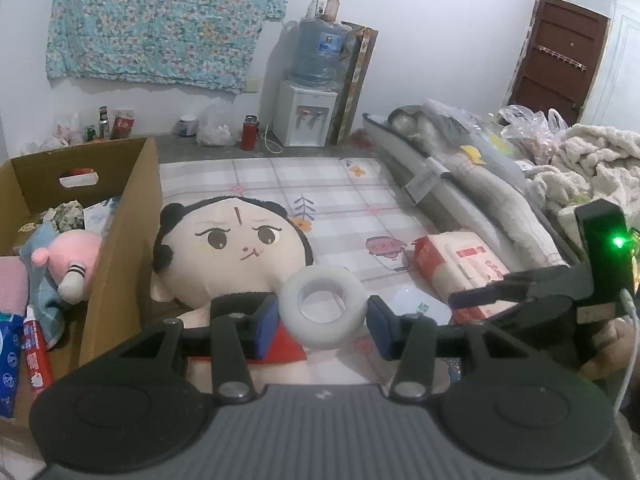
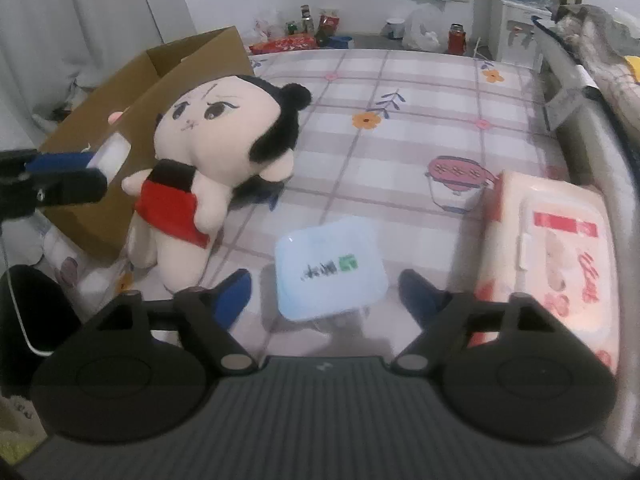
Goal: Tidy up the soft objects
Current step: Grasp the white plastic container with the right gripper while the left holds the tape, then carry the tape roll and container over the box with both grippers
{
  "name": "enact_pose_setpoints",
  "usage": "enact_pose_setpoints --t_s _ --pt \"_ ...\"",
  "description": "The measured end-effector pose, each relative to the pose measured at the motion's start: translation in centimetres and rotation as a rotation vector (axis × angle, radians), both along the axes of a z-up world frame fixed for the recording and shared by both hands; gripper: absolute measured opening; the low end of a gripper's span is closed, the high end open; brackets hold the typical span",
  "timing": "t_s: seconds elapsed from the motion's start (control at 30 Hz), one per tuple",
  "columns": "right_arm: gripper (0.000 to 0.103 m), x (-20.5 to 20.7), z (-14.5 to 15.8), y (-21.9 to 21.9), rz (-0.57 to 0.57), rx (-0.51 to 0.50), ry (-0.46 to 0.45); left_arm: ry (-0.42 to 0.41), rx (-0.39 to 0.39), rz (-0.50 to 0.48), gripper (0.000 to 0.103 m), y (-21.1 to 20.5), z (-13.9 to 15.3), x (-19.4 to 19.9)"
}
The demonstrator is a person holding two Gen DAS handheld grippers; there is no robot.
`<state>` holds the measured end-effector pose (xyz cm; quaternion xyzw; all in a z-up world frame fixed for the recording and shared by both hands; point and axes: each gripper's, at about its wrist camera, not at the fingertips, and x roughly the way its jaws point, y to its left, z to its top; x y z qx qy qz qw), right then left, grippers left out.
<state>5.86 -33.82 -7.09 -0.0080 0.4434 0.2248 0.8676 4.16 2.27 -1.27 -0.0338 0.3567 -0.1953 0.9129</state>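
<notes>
My left gripper [image 1: 323, 330] is shut on a white tape roll [image 1: 322, 304], with both blue pads against its sides, above the lap of a big-headed plush doll [image 1: 228, 252] in a red skirt. The doll [image 2: 208, 132] leans on a cardboard box [image 1: 120, 220] that holds a pink plush [image 1: 76, 256] and several other items. My right gripper [image 2: 326, 296] stands open over the mat. A pale blue tissue pack [image 2: 330, 272] lies between its fingers with gaps on both sides. The right wrist view has the left gripper [image 2: 80, 172] and roll [image 2: 114, 156] at its left edge.
A pink wet-wipes pack [image 2: 552, 248] lies right of the tissue pack on the checked mat [image 2: 420, 92]. Rolled bedding and blankets [image 1: 580, 160] border the mat's right side. A water dispenser [image 1: 304, 116], bottles and bags stand along the far wall.
</notes>
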Motion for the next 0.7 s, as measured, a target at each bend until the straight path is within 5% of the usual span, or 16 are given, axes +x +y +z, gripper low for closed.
enact_pose_setpoints --t_s 0.27,0.37,0.7 --pt "0.081 2.9 -1.8 1.3 0.009 -0.060 0.070 -0.004 0.001 0.004 0.049 0.3 -0.1 -0.2" --pt "0.064 3.2 -1.8 1.3 0.003 -0.046 0.098 -0.005 0.001 0.008 0.049 0.5 -0.1 -0.4" --pt "0.061 0.8 -0.3 0.6 -0.048 -0.054 0.063 -0.025 -0.005 0.033 0.049 1.8 1.0 -2.0"
